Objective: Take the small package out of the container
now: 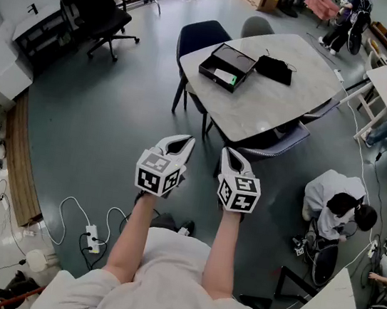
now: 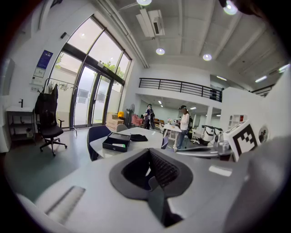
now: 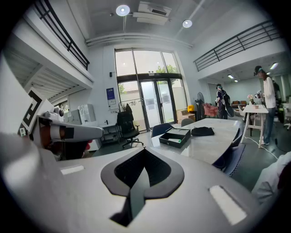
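Note:
The container, an open black box (image 1: 227,67), sits on the left part of a pale table (image 1: 287,103), far ahead of me. Inside it lies the small package (image 1: 225,76), white with a green edge. The box shows small in the left gripper view (image 2: 116,141) and in the right gripper view (image 3: 174,136). My left gripper (image 1: 182,143) and right gripper (image 1: 229,154) are held side by side over the floor, well short of the table. Both have their jaws shut with nothing between them (image 2: 149,154) (image 3: 144,151).
A black pouch (image 1: 274,69) lies on the table beside the box. A dark blue chair (image 1: 200,39) and a grey chair (image 1: 258,27) stand at the table's far side. A person crouches at right (image 1: 333,207). A power strip with cables (image 1: 91,234) lies on the floor.

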`<state>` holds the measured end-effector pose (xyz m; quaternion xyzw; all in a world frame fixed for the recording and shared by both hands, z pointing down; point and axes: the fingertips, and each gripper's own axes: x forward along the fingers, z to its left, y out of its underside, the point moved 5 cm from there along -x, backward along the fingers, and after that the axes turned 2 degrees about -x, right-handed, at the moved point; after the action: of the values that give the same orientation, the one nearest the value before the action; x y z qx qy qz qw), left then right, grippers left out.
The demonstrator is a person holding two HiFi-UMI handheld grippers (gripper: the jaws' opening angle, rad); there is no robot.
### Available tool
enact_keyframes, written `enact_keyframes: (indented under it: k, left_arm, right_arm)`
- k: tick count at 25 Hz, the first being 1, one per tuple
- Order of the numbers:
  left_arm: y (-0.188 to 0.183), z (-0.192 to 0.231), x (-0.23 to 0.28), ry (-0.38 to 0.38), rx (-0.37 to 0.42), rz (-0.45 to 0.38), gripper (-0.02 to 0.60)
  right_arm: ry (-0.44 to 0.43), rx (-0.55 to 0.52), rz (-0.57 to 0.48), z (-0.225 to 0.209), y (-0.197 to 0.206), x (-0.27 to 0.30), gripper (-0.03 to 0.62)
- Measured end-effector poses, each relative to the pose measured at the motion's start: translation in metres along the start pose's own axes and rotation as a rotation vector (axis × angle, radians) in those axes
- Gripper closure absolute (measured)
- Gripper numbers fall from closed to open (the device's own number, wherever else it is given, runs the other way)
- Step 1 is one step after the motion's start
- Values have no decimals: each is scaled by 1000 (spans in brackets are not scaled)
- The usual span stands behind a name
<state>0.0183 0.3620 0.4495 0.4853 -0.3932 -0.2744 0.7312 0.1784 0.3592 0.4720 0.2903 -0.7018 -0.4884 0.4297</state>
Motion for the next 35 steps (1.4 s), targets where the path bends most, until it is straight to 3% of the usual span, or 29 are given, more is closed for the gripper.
enact_keyframes:
  k: [7,12,16,24,35]
  left_arm:
    - [-4,17,0,-32,11,10,529]
    - [-7,29,-2,-63,-10,3,529]
    - [-5,35,-4,-68,-8,17,529]
    - [-2,71,22,-92,-62,30,529]
    - [-60,149,131,3,-56,57,528]
  right_arm:
    - [-40,-30,-43,0,-13,16,594]
    - [-181,4,-140,9,-27,22,599]
    - [-202,11,-152,10,-28,27,597]
    - [-155,-8,-76,-16,-15,60,597]
    - [-67,13,-59,-73,-63,155,596]
